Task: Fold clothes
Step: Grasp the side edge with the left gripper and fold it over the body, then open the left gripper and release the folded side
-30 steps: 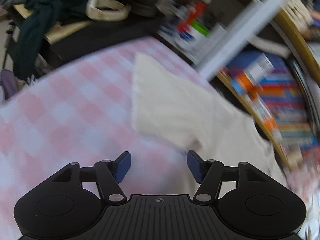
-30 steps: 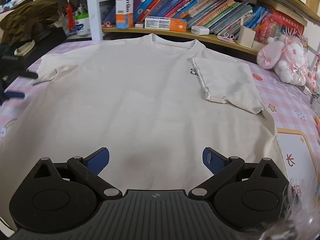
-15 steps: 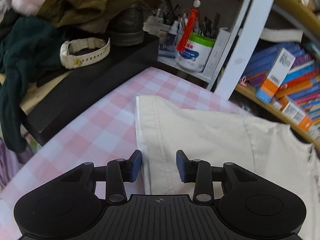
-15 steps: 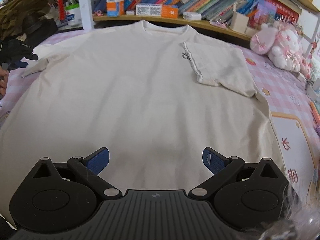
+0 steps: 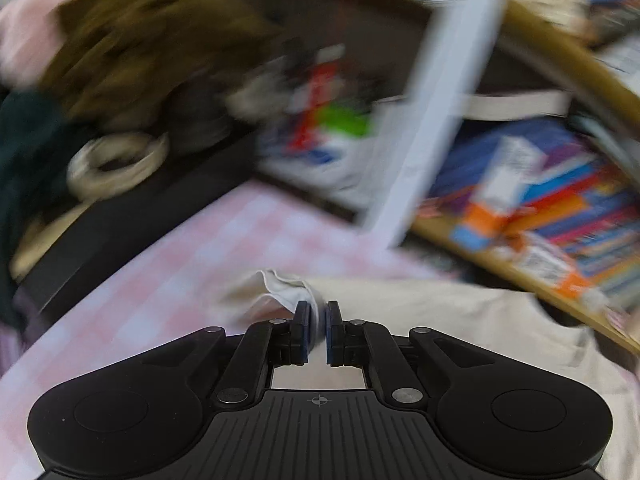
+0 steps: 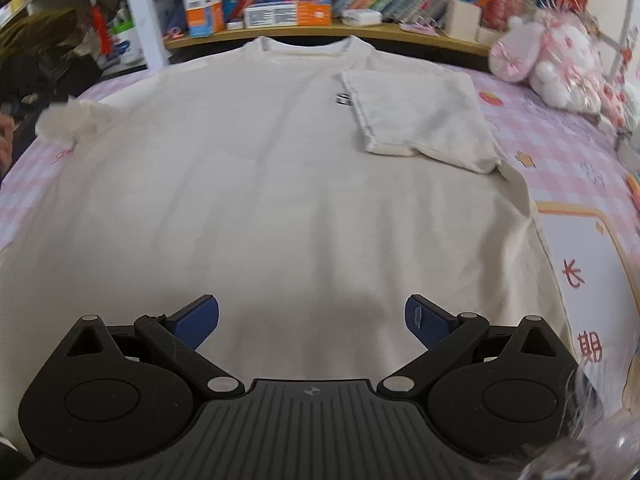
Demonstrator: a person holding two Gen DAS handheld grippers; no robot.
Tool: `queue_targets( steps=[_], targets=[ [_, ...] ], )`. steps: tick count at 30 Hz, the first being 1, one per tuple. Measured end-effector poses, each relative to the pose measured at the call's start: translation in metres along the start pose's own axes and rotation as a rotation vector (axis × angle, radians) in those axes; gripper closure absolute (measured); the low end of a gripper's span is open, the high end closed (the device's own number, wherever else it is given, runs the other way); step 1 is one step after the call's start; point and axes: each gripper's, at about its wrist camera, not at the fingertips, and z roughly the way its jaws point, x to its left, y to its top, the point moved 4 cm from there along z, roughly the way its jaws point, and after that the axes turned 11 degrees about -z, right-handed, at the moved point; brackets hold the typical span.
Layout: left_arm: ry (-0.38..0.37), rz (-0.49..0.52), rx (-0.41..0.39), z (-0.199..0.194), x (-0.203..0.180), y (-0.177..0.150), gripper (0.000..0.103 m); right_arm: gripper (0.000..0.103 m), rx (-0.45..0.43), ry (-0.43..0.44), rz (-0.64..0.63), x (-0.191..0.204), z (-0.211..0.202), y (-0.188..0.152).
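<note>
Left sleeve point(image 6: 66, 122): bunched and lifted, at the left edge of the right wrist view.
Left gripper point(image 5: 318, 330): lower centre of its blurred view, jaws pinched on the sleeve edge.
T-shirt point(image 6: 256, 184): cream, spread flat across the middle of the right wrist view on the pink checked sheet point(image 6: 568, 148), collar toward the bookshelf point(image 6: 320, 32).
Right sleeve point(image 6: 420, 120): folded inward onto the chest, upper right.
Right gripper point(image 6: 312, 322): lower centre, jaws spread wide above the hem, gripping nothing.
</note>
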Motion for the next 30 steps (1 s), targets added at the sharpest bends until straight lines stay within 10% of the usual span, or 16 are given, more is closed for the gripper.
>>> queue_targets(
  steps=[4, 10, 14, 24, 28, 30],
  targets=[
    [-0.127, 0.249, 0.018, -0.01, -0.08, -0.037, 0.096, 0.002, 0.003, 0.006, 0.042, -0.017, 0.002, -0.004],
    [-0.162, 0.585, 0.27, 0.008, -0.15, -0.137, 0.056, 0.002, 0.0, 0.017, 0.076, -0.034, 0.004, -0.008],
    [-0.23, 0.502, 0.271, -0.007, -0.135, -0.137, 0.041, 0.0, -0.009, 0.03, 0.054, -0.036, 0.004, -0.009],
    [-0.181, 0.271, 0.221, 0.009, -0.073, -0.073, 0.041, 0.0, -0.014, 0.007, 0.0, -0.033, 0.009, -0.007],
    [-0.09, 0.104, 0.288, 0.057, -0.049, -0.036, 0.097, 0.0, -0.008, -0.01, -0.036, -0.03, 0.011, -0.009],
    [-0.056, 0.052, 0.311, 0.076, -0.038, -0.027, 0.097, 0.0, -0.006, -0.018, -0.052, -0.027, 0.011, -0.01]
  ],
)
